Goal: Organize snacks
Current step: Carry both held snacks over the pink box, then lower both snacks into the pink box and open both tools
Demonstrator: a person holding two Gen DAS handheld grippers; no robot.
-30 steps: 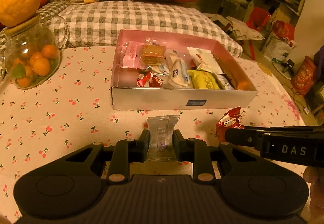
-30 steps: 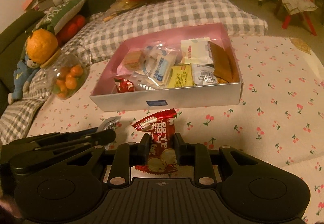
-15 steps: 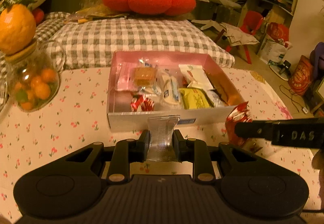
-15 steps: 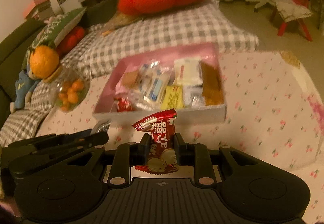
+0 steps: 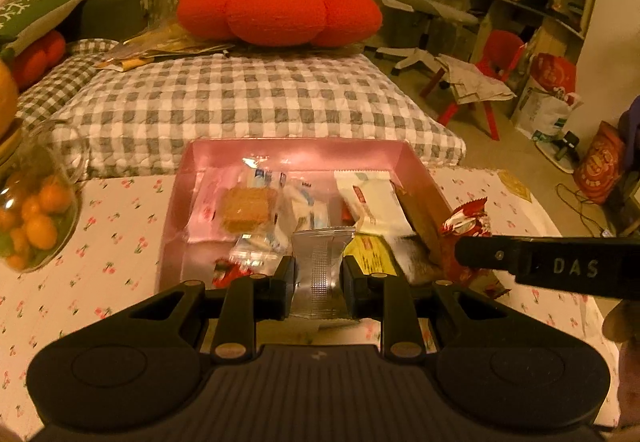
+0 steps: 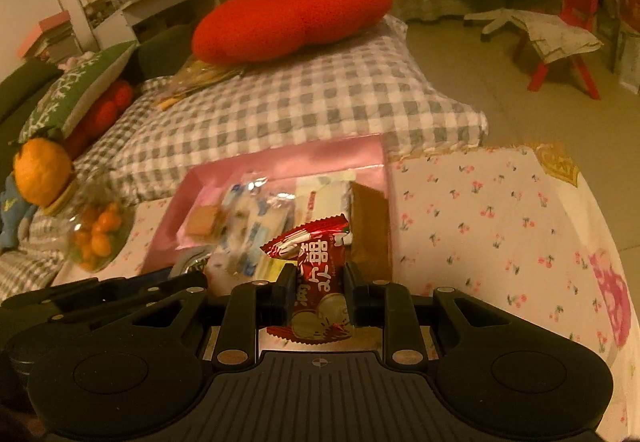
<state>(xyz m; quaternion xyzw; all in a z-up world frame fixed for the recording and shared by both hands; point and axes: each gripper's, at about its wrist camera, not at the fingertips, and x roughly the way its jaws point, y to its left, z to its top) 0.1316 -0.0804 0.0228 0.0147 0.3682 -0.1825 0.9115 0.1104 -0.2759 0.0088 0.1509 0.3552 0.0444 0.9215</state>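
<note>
My left gripper (image 5: 318, 278) is shut on a silver foil snack packet (image 5: 320, 266) and holds it above the near edge of the pink box (image 5: 300, 152). My right gripper (image 6: 320, 286) is shut on a red candy wrapper (image 6: 318, 278), also over the box's near right part (image 6: 288, 162); it also shows in the left wrist view (image 5: 466, 226). The box holds several wrapped snacks: a brown cracker (image 5: 248, 208), a white packet (image 5: 370, 198), a yellow packet (image 5: 370, 256). The box's near wall is hidden behind the grippers.
A glass jar of small oranges (image 5: 34, 218) stands left of the box on the cherry-print tablecloth (image 6: 500, 218). A checked cushion (image 5: 248, 102) with a red pumpkin pillow (image 5: 280, 12) lies behind the box. The table's right edge drops to the floor.
Both grippers have moved forward and up with their snacks, from in front of the box to over its near part. The box looks closer and lower in both views.
</note>
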